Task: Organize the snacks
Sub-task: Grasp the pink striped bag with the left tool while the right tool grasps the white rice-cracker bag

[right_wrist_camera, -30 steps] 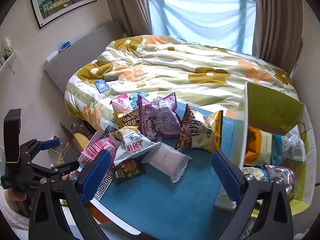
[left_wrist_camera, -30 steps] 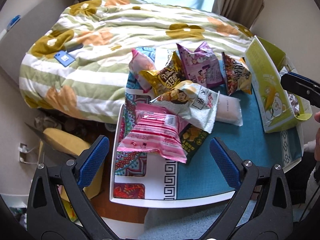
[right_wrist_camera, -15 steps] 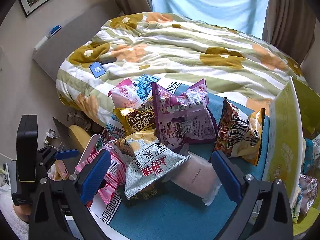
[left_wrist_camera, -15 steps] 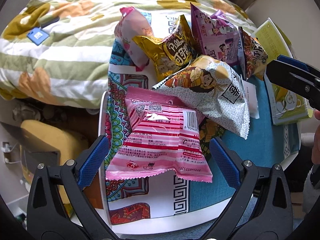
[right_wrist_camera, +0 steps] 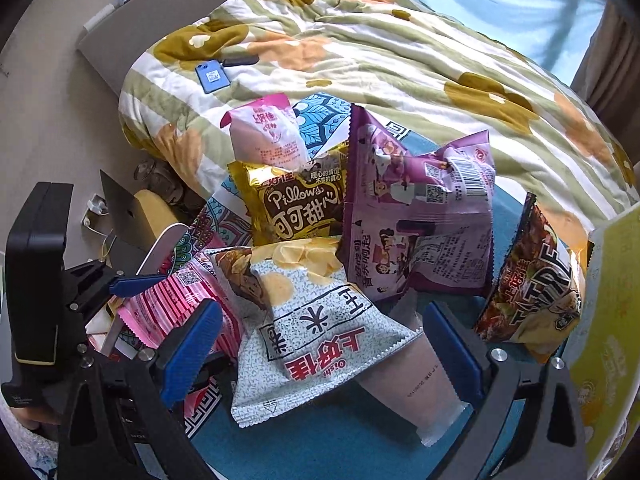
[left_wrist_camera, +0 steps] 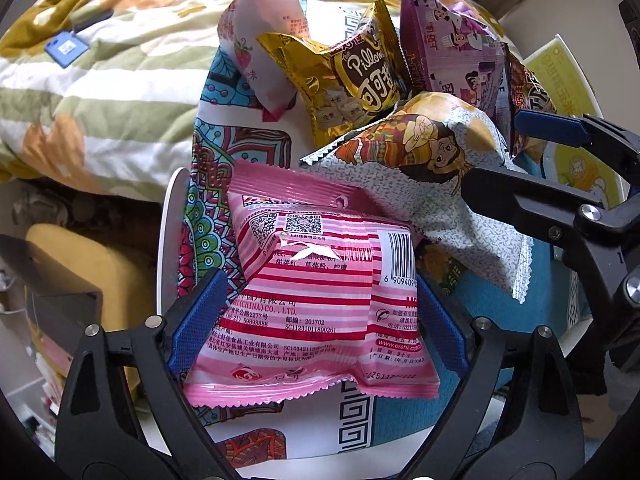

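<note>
Left tongs (left_wrist_camera: pixel 316 320) closing around pink striped packet (left_wrist_camera: pixel 316 280) at tabletop (left_wrist_camera: pixel 168 240) edge, right tongs (right_wrist_camera: pixel 320 344) open over speckled chip bag (right_wrist_camera: pixel 320 320).

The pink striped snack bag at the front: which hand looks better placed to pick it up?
The left. Its tongs, which have just been closing, sit on either side of the pink striped bag. The right tongs are around the grey speckled bag instead.
</note>
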Tool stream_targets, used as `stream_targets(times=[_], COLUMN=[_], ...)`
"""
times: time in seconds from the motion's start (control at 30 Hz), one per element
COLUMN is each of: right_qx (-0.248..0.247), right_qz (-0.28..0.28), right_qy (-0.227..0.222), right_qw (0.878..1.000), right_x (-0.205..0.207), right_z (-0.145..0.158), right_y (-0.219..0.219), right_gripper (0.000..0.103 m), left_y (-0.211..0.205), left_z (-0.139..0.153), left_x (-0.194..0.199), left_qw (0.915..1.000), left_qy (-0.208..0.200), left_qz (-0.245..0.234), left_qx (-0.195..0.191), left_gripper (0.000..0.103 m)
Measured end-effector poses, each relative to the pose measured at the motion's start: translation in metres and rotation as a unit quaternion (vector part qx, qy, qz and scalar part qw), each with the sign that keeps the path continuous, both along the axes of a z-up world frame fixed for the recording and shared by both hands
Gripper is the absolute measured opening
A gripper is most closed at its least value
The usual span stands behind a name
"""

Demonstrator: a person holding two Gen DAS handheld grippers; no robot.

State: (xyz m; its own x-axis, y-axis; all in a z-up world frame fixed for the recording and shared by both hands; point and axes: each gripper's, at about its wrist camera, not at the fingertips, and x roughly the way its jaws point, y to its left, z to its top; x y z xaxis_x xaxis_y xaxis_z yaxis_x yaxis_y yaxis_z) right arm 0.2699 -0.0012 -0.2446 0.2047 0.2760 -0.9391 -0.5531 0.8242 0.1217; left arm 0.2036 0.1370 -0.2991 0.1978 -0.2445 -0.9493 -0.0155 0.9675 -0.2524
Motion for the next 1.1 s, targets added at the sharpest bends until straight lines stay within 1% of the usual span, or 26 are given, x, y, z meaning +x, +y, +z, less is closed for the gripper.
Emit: stream_targets(times=[0.1,0.17,0.27,0.37,0.43,0.5,0.57,0.7,0.97,1.1], right_qx=[-0.006,-0.006,-0.004,-0.001,-0.004,-0.005,-0.003,-0.001,-0.013,-0.006], right_qz=[0.014,0.022,0.035,0.051,0.063,0.073,0.077,0.080,0.092,0.078], right_qy=[0.005,0.010,0.018,0.027,0.029,0.033,0.042,0.051,0.032,0.030], right_qw=[1.000,1.000,0.999,0.998,0.998,0.997,0.996,0.996,0.995,0.997], right_x=[0.003,0.005,0.008,0.008,0.007,0.006,0.007,0.008,-0.002,-0.004], right_z=[-0.007,-0.011,-0.015,-0.019,-0.021,-0.025,-0.029,-0.034,-0.031,-0.026], right_y=[0.005,0.006,0.009,0.013,0.016,0.018,0.020,0.021,0.027,0.019], right_gripper=[0.097,0.092,0.090,0.090,0.089,0.084,0.076,0.071,0.058,0.056], left_y=[-0.003,-0.004,-0.001,0.002,0.002,0.002,0.003,0.005,0.006,0.004], left_z=[-0.001,0.000,0.000,0.000,0.001,0.002,0.002,0.003,0.006,0.014], left_x=[0.000,-0.001,-0.001,-0.003,-0.005,-0.007,-0.010,-0.014,-0.017,-0.020], left_qw=[1.0000,0.9999,0.9999,0.9999,0.9998,0.9998,0.9997,0.9994,0.9994,0.9995], left_qy=[-0.001,-0.001,0.005,0.006,0.007,0.008,0.009,0.012,0.009,0.001], left_qz=[-0.002,0.001,0.010,0.016,0.017,0.018,0.020,0.027,0.027,0.021], left_qx=[0.004,0.010,0.002,0.002,0.006,0.010,0.013,0.019,0.022,0.023], left_gripper=[0.087,0.080,0.076,0.073,0.072,0.072,0.071,0.071,0.071,0.071])
